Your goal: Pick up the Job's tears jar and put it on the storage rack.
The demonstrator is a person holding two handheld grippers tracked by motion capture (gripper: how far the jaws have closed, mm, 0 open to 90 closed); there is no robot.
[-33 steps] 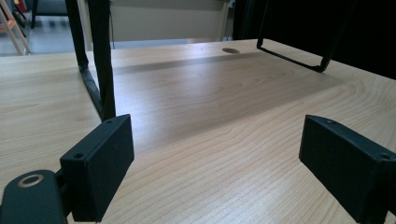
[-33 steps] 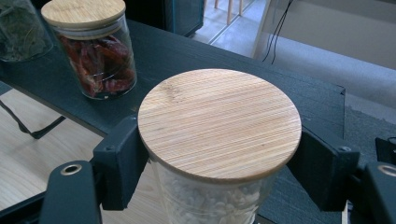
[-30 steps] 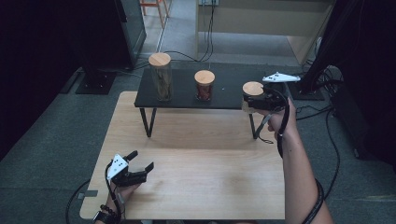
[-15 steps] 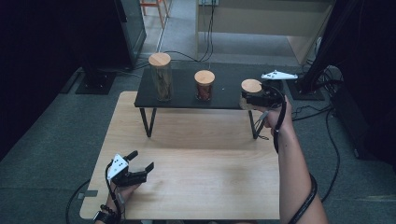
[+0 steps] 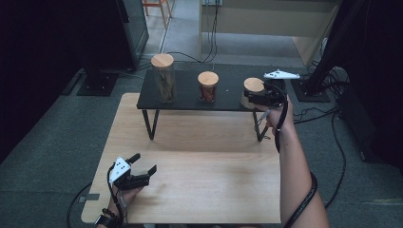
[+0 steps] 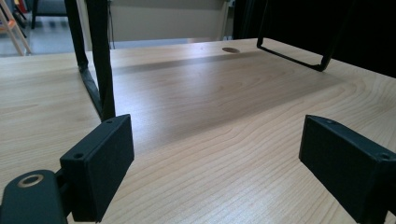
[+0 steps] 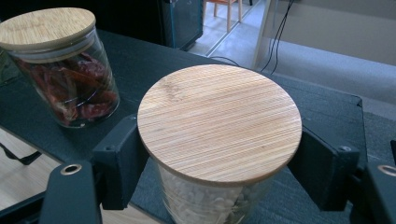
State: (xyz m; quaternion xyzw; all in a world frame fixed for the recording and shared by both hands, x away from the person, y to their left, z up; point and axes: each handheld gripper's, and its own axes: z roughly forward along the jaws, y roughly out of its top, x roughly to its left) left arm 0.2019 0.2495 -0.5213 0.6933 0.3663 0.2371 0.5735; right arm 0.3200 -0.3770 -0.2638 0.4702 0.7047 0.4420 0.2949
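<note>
In the high view, a light wooden tabletop (image 5: pixel 199 156) fills the middle of the frame, and a low black shelf on thin metal legs (image 5: pixel 190 97) stands across its far edge. Three glass jars with round bamboo lids sit in a row on the shelf: a tall jar with brownish sticks inside (image 5: pixel 163 78) at the left, a shorter jar of dark red contents (image 5: pixel 208 86) in the middle, and a short jar of pale contents (image 5: pixel 253 90) at the right end. The right gripper (image 5: pixel 259 97) reaches this last jar from the right side of the frame, its jaws set on either side of the jar, with the person's forearm (image 5: pixel 292 161) running up from the bottom right. The left gripper (image 5: pixel 145 167) rests low at the lower left of the tabletop, jaws apart with nothing between them.

In the left gripper view, the two black jaws rise from the bottom corners, standing wide apart over bare wood grain. The black shelf legs (image 6: pixel 100 60) stand at the upper left, and another leg frame (image 6: pixel 299 53) shows at the upper right.

In the right gripper view, the pale-filled jar's bamboo lid (image 7: pixel 219 121) occupies the centre of the frame. The black jaws clamp the jar from left and right just under the lid rim, pads against the glass. The red-filled jar stands at the upper left, well apart, on the dark shelf surface.
</note>
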